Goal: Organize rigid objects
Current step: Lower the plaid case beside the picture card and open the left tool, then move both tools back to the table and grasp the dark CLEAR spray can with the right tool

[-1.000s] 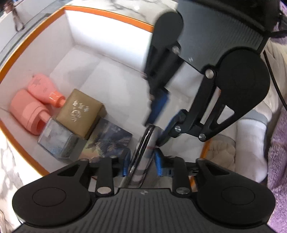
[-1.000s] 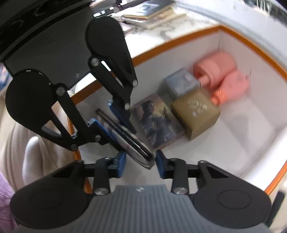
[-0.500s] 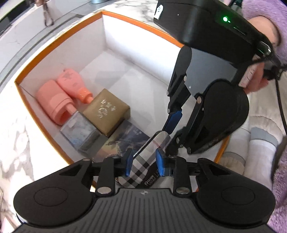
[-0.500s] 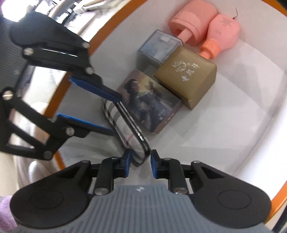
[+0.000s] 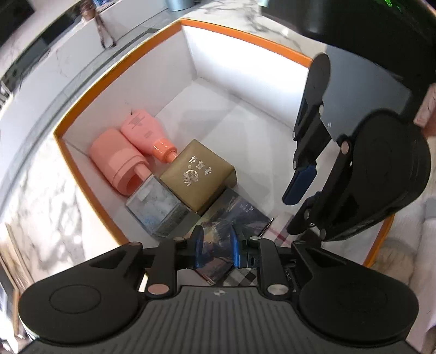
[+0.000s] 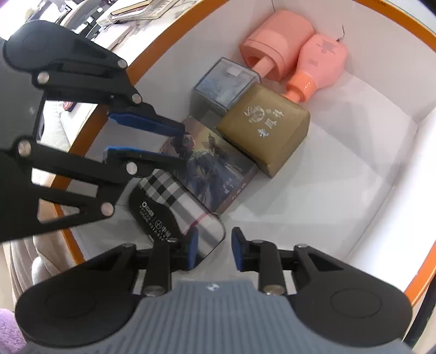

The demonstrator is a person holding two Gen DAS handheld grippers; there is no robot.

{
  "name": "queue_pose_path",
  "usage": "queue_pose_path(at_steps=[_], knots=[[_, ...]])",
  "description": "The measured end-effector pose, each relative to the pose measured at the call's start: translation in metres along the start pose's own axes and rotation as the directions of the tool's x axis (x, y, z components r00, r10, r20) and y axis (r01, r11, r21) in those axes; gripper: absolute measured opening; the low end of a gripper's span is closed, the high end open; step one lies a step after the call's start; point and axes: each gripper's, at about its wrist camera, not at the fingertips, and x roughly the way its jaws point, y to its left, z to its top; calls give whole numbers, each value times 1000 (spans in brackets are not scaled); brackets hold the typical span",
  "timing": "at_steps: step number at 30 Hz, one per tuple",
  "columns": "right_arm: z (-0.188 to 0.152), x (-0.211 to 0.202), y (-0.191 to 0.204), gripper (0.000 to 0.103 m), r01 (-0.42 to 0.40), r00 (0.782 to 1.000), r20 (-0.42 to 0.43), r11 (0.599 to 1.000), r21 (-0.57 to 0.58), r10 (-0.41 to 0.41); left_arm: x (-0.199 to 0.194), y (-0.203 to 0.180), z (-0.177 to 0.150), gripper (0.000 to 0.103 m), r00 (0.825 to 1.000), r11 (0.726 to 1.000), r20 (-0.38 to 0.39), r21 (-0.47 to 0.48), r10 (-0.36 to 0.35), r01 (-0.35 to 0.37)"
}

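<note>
A white box with an orange rim [image 5: 114,73] holds two pink bottles [image 5: 128,152], a gold box [image 5: 199,174], a clear grey cube [image 5: 158,209] and a picture box [image 5: 237,215]. A flat plaid case [image 6: 174,204] lies flat on the box floor beside the picture box [image 6: 215,166]; a strip of it shows in the left wrist view [image 5: 245,276]. My left gripper [image 5: 215,252] is open and empty above the picture box. My right gripper [image 6: 212,250] is open and empty just past the case's near end. Each gripper shows in the other's view [image 6: 147,139] [image 5: 299,201].
The box stands on a marble counter [image 5: 54,212]. Books and small items [image 6: 130,11] lie on the counter beyond the box. The right half of the box floor [image 6: 340,168] is bare white. Pale fabric [image 5: 397,258] lies outside the box's near corner.
Both grippers held the plaid case upright on its edge. Both have let go and opened; the case now lies flat on the box floor beside the picture box.
</note>
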Motion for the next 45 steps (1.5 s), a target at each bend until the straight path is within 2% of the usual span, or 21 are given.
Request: queue_pose_path(at_steps=[6, 9, 11, 17, 20, 23, 25, 26, 27, 29, 32, 34, 36, 37, 39, 42, 44, 45], knots=[[-7, 10, 1, 29, 26, 999, -31, 998, 49, -24, 1, 5, -3, 23, 999, 999, 31, -42, -8, 9], [-11, 14, 1, 28, -20, 999, -35, 995, 99, 24, 1, 4, -5, 23, 999, 999, 46, -51, -14, 17], [-12, 16, 2, 25, -41, 998, -32, 991, 127, 45, -1, 2, -6, 23, 998, 999, 57, -52, 9, -6], [-17, 16, 6, 25, -35, 999, -1, 989, 142, 36, -8, 2, -8, 26, 994, 995, 110, -98, 18, -7], [-22, 8, 14, 26, -10, 999, 33, 994, 113, 6, -17, 0, -8, 30, 990, 992, 136, -127, 24, -7], [-33, -10, 29, 26, 36, 991, 124, 997, 66, -44, -26, -3, -8, 34, 986, 987, 163, -162, 15, 11], [-45, -26, 38, 28, 70, 974, 211, 997, 40, -77, -34, -8, -8, 34, 985, 986, 174, -166, 16, 13], [-53, -35, 42, 36, 96, 960, 260, 995, 29, -100, -39, -13, -7, 34, 982, 986, 190, -164, 26, 6], [-60, -43, 46, 39, 123, 946, 301, 992, 22, -124, -43, -17, -6, 34, 980, 987, 197, -160, 26, 6], [-72, -60, 46, 40, 164, 919, 360, 986, 20, -160, -52, -27, -2, 34, 977, 987, 212, -158, 15, 19], [-88, -85, 26, 40, 185, 887, 418, 981, 64, -194, -64, -43, 6, 30, 967, 985, 253, -160, -19, 61], [-103, -139, 21, 41, 195, 867, 446, 975, 106, -222, -71, -53, 14, 27, 956, 981, 288, -171, -45, 97], [-120, -153, 4, 40, 180, 856, 464, 973, 145, -228, -76, -64, 24, 21, 944, 975, 320, -172, -83, 144], [-125, -152, -4, 40, 169, 852, 471, 971, 170, -230, -78, -69, 30, 13, 939, 972, 330, -174, -93, 158], [-142, -150, -18, 40, 168, 837, 480, 959, 230, -262, -80, -80, 43, 6, 931, 967, 351, -187, -102, 176], [-171, -165, -33, 40, 225, 803, 479, 926, 304, -353, -74, -89, 64, 1, 918, 935, 371, -254, -140, 246], [-187, -164, -44, 40, 267, 783, 458, 893, 362, -420, -64, -93, 79, 0, 907, 892, 383, -330, -174, 311], [-193, -160, -52, 40, 281, 774, 448, 877, 389, -447, -59, -95, 86, 0, 908, 872, 379, -365, -181, 326]])
